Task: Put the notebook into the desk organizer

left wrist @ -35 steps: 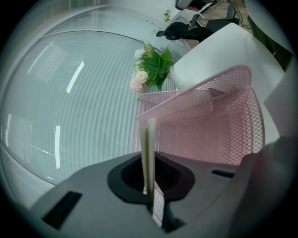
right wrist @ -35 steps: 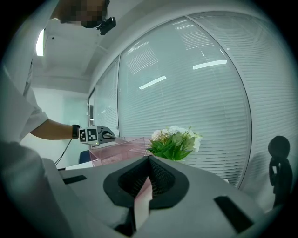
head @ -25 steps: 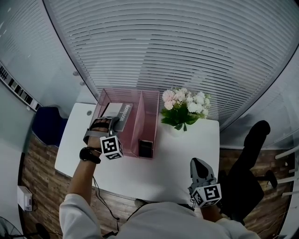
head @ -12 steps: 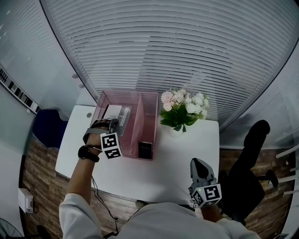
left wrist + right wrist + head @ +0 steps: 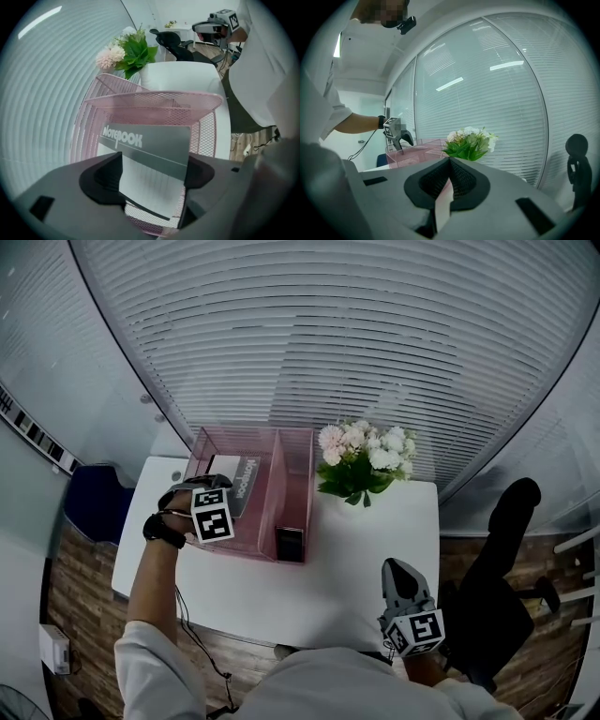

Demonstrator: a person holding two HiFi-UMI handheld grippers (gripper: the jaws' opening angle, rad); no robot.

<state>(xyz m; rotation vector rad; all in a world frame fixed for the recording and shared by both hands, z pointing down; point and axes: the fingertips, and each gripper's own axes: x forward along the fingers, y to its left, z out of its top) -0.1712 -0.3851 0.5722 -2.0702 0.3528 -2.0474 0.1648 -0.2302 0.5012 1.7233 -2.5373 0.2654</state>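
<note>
A grey notebook [image 5: 150, 150] with white lettering lies inside the left compartment of the pink mesh desk organizer [image 5: 154, 98]. In the head view the notebook [image 5: 242, 480] shows in the organizer [image 5: 295, 479] at the table's back left. My left gripper [image 5: 223, 486] points steeply down over that compartment. Its jaws have just been opening. In the left gripper view the left gripper [image 5: 152, 164] stands wide apart, with the notebook seen between the jaws and no pad pressing on it. My right gripper [image 5: 396, 566] rests shut near the table's front right edge, holding nothing.
A vase of pink and white flowers [image 5: 361, 460] stands just right of the organizer. A small dark object [image 5: 289, 542] sits in the organizer's right compartment. A black office chair [image 5: 506, 549] is right of the white table [image 5: 375, 540], and a blue chair [image 5: 94, 493] is left of it.
The left gripper has tipped down over the organizer's left compartment and shifted slightly up-left in the head view. The notebook stays in the compartment. The right gripper has not moved.
</note>
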